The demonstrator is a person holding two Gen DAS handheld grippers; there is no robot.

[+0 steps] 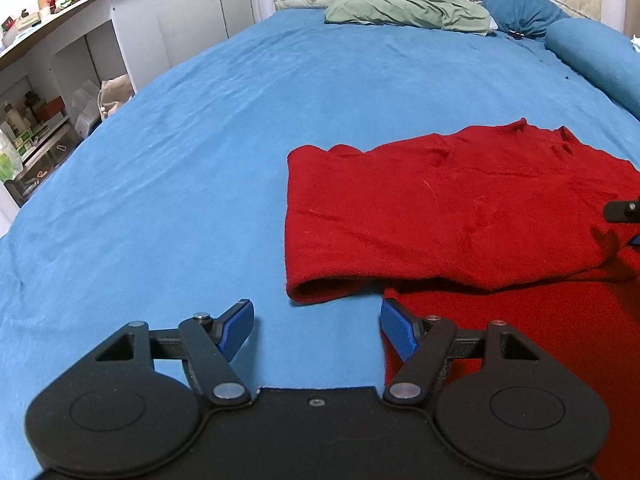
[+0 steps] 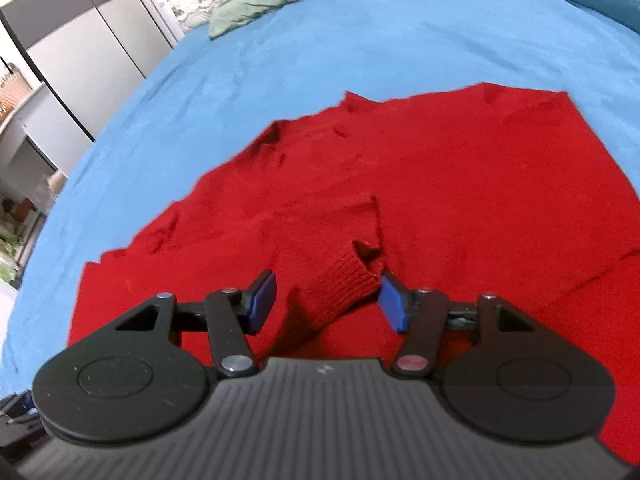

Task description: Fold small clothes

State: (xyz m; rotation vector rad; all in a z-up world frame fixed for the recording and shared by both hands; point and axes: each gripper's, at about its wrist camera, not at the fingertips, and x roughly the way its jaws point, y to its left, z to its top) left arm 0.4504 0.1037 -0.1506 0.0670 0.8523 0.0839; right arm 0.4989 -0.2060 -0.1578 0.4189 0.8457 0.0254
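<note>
A red knit sweater point(image 1: 440, 208) lies on the blue bedsheet point(image 1: 180, 160), one side folded over its body. My left gripper point(image 1: 318, 326) is open and empty, low over the sheet just left of the sweater's near edge. In the right wrist view the sweater point(image 2: 440, 184) fills the middle. A ribbed sleeve cuff point(image 2: 344, 284) lies between the open fingers of my right gripper point(image 2: 328, 300), touching the right pad point(image 2: 392, 304). The jaws are not closed on it. Part of the right gripper point(image 1: 624, 210) shows at the left wrist view's right edge.
A green pillow point(image 1: 404, 12) and blue pillows point(image 1: 516, 4) lie at the head of the bed. White shelves point(image 1: 48, 92) with clutter stand left of the bed. A wardrobe point(image 2: 80, 36) stands beyond the bed's left side.
</note>
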